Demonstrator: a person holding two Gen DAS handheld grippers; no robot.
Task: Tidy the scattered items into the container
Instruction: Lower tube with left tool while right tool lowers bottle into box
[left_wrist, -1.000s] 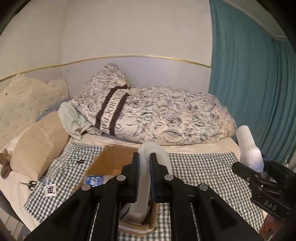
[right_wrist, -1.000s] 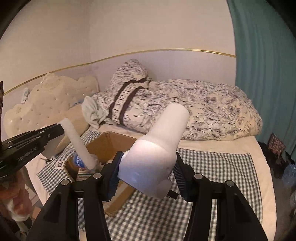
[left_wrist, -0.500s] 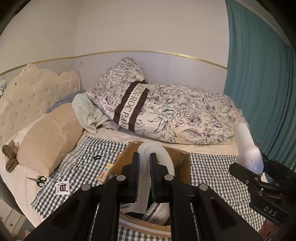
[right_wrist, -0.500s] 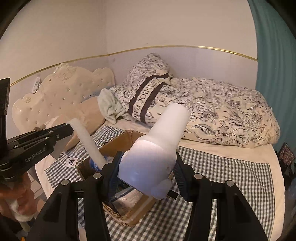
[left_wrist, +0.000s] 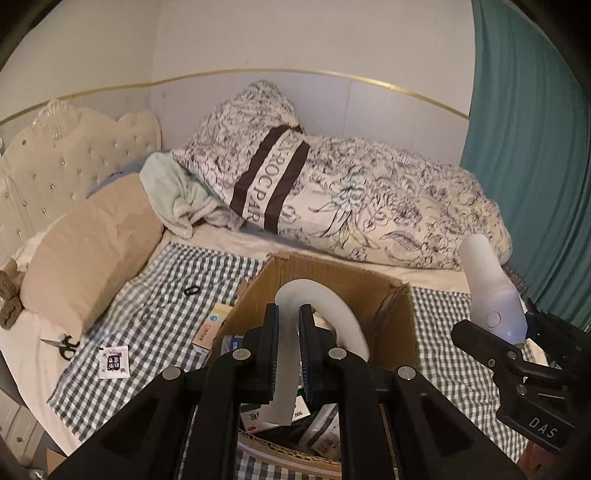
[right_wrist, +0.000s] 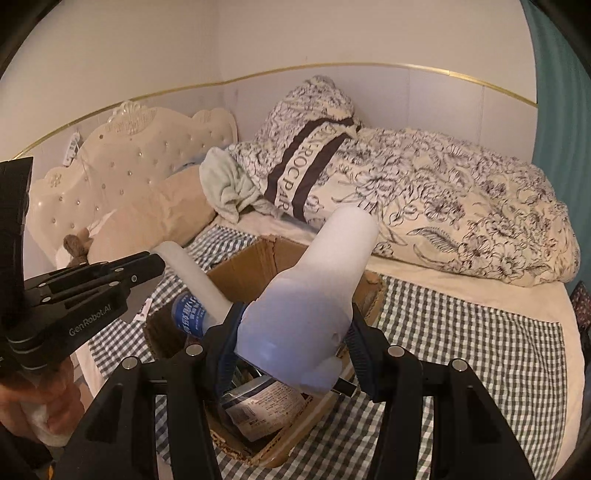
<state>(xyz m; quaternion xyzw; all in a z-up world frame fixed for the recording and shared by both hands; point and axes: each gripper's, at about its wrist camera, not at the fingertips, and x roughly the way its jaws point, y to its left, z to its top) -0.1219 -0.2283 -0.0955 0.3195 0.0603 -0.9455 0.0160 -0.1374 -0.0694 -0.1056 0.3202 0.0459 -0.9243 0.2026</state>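
My left gripper (left_wrist: 289, 321) is shut on a white curved tube (left_wrist: 332, 306) that arches over the open cardboard box (left_wrist: 369, 280). The tube's lower end hangs above packets inside the box. My right gripper (right_wrist: 293, 321) is shut on a bulky white handheld device (right_wrist: 325, 280), held over the box (right_wrist: 258, 258) on its right side. The left wrist view shows that device (left_wrist: 484, 280) at the right edge. The right wrist view shows the left gripper (right_wrist: 155, 264) and its tube (right_wrist: 192, 273) on the left, with a hand below them. A blue-labelled bottle (right_wrist: 188, 314) lies in the box.
The box stands on a checkered cloth (left_wrist: 155, 317) on a bed. On the cloth to its left lie scissors (left_wrist: 61, 345), a small packet (left_wrist: 113, 362), a black ring (left_wrist: 191, 290) and a small carton (left_wrist: 214, 325). A beige pillow (left_wrist: 92, 258), a floral duvet (left_wrist: 369, 199) and a teal curtain (left_wrist: 535, 147) surround them.
Both grippers have come forward and down towards the box, which now looks larger and lies right under them. Each holds its item as before.
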